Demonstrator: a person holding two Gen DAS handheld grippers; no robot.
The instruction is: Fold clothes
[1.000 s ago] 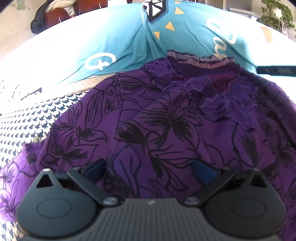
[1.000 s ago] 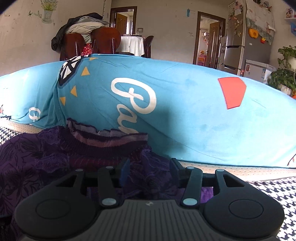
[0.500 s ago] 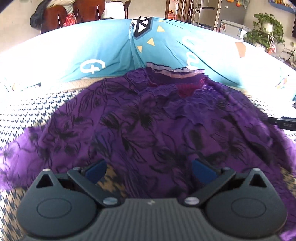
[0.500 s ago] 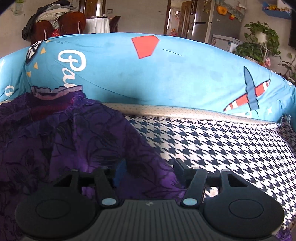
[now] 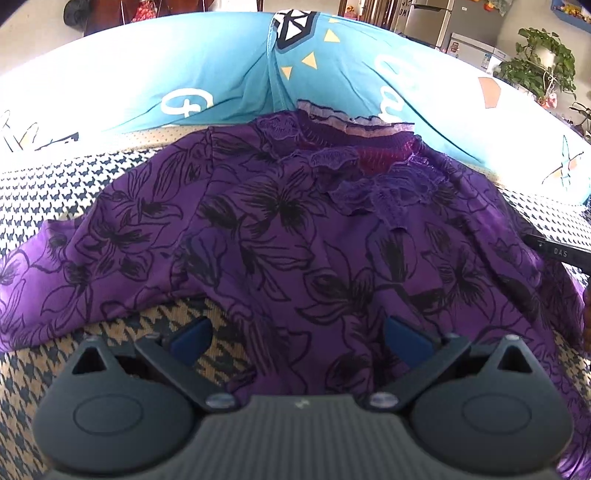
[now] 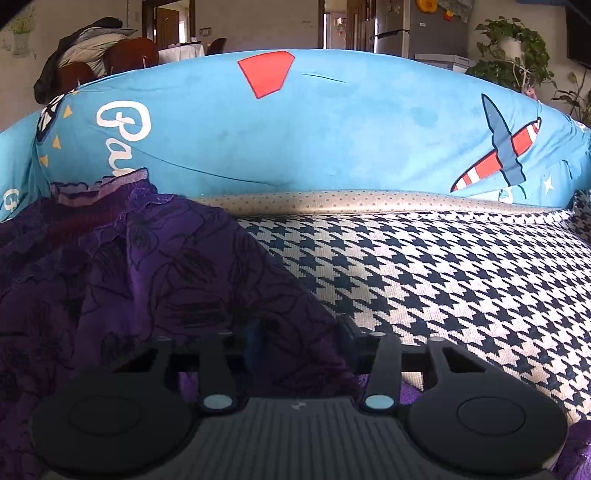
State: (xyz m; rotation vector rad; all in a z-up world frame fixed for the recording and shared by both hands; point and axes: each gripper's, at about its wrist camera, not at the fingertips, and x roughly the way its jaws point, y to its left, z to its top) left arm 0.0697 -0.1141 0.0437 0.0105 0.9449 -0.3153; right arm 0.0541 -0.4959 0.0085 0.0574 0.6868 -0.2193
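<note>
A purple floral blouse (image 5: 303, 236) is spread on a houndstooth-covered seat (image 6: 461, 280), its collar against a blue printed backrest cover (image 6: 332, 125). The left gripper (image 5: 295, 336) is held with fingers wide apart over the hem. The right gripper (image 6: 299, 332) is draped in cloth; its closure cannot be told. Chairs (image 6: 122, 55), a fridge (image 6: 413, 29) and a plant (image 6: 513, 55) are seen behind.

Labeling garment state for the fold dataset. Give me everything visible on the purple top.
The purple top is thin, drapey fabric printed with black line-drawn flowers, with purple lace and a pale ruffled trim at the neckline. It lies spread but rumpled on the houndstooth cover, neckline against the blue cushion, one sleeve trailing left. The left gripper is open with the hem between its fingers; the right gripper has fabric bunched between its fingers, apparently clamped.
</note>
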